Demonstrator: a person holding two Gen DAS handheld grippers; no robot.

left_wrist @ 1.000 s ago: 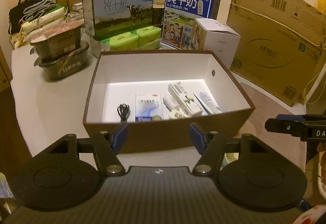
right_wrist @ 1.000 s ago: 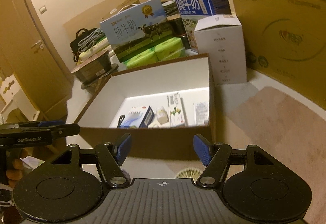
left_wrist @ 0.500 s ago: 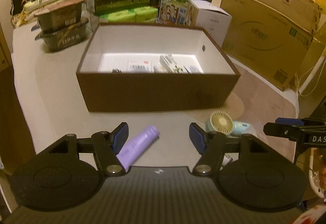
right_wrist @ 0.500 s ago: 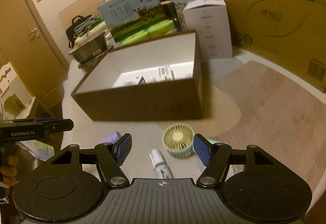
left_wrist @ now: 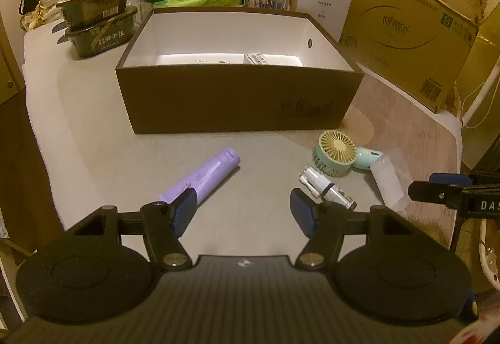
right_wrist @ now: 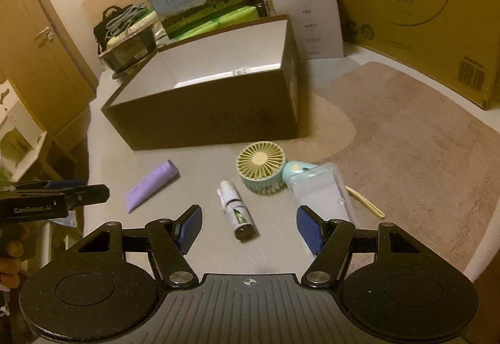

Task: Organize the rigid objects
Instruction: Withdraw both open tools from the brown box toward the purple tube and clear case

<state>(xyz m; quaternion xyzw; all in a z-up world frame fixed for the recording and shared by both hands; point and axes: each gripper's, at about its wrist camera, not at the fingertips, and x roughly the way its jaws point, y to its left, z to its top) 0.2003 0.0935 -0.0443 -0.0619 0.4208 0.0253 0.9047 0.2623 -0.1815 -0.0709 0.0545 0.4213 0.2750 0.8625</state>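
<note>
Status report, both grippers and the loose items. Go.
Left gripper and right gripper open, empty. Purple tube, spray bottle, mini fan and clear case lie on the table before the brown box. Nothing in the way.

Both views pulled back from the brown box [left_wrist: 237,100], bringing purple tube [left_wrist: 200,176], spray bottle [right_wrist: 239,212] and mini fan [right_wrist: 261,170] into view on the surface [left_wrist: 93,125].
</note>
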